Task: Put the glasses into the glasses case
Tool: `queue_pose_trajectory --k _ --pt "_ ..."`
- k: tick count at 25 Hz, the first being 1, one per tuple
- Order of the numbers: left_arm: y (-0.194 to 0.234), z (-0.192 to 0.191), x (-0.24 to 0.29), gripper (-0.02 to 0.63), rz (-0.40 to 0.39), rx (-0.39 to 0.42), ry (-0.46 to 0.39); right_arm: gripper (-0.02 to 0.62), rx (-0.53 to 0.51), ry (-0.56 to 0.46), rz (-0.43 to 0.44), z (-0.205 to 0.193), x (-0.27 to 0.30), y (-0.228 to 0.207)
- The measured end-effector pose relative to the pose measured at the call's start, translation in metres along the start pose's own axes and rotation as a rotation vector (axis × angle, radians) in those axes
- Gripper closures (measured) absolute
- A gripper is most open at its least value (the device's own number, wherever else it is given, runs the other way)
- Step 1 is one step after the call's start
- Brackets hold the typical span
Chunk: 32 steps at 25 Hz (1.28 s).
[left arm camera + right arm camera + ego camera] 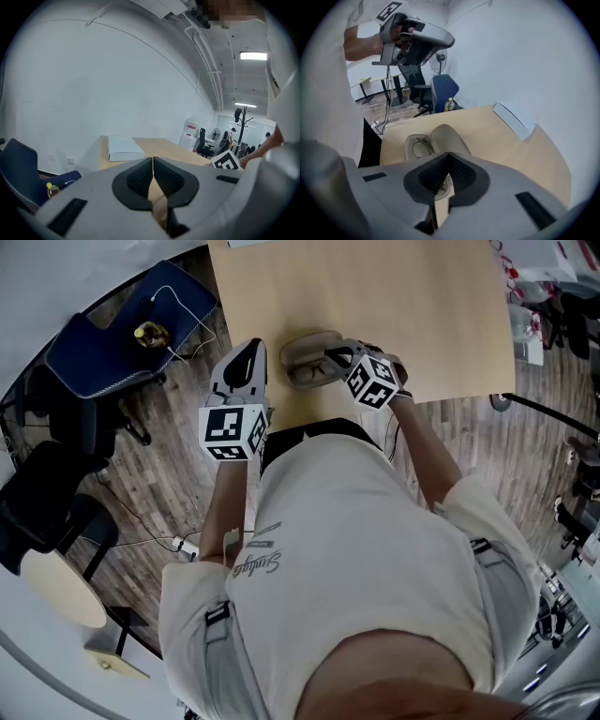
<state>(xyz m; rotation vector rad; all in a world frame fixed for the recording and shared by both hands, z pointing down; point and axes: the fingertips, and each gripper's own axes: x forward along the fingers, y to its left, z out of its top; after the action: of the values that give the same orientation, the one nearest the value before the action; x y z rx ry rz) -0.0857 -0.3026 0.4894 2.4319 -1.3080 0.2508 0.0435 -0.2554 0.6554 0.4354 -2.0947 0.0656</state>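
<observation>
An open beige glasses case (302,345) lies near the front edge of the wooden table (375,296). The glasses (307,374) rest in its lower half. In the right gripper view the glasses (423,142) sit in the case's tray (410,149), with the lid (449,137) folded back beside it. My right gripper (331,355) hovers at the case's right end; its jaws (449,158) are shut with nothing visibly held. My left gripper (249,347) is lifted left of the case, off the table edge, shut and empty (153,161), pointing towards the wall.
A flat white box (124,149) lies at the table's far end, also seen as the box (511,119) in the right gripper view. Left of the table stands a blue chair (112,352) holding a yellow bottle (150,333). Black chairs and cables sit on the wood floor.
</observation>
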Motion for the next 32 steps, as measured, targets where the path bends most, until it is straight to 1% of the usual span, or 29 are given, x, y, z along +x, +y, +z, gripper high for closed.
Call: queue_pose_trajectory --k 7,11,14,16,18,22,28,32 --pt "-0.022 0.013 -0.006 0.589 -0.012 0.048 -0.01 0.6 0.206 -0.141 -0.102 -0.002 -0.054 -0.009" --pt "-0.034 0.025 -0.013 0.589 -0.006 0.084 -0.025 0.6 0.275 -0.26 -0.167 0.003 -0.09 -0.011" --pt "-0.039 0.033 -0.019 0.589 0.006 0.106 -0.038 0.6 0.298 -0.341 -0.222 0.008 -0.116 -0.013" --pt "-0.042 0.037 -0.022 0.589 0.014 0.12 -0.047 0.6 0.305 -0.388 -0.24 0.014 -0.133 -0.014" --pt "-0.043 0.041 -0.027 0.589 0.022 0.135 -0.055 0.6 0.296 -0.431 -0.253 0.024 -0.149 -0.013" --pt "-0.041 0.057 -0.033 0.589 0.035 0.147 -0.077 0.6 0.271 -0.501 -0.31 0.047 -0.185 -0.02" --pt "-0.051 0.083 -0.037 0.59 0.042 0.17 -0.126 0.6 0.325 -0.578 -0.373 0.057 -0.229 -0.041" --pt "-0.059 0.101 -0.039 0.589 0.038 0.187 -0.15 0.6 0.361 -0.663 -0.392 0.066 -0.256 -0.053"
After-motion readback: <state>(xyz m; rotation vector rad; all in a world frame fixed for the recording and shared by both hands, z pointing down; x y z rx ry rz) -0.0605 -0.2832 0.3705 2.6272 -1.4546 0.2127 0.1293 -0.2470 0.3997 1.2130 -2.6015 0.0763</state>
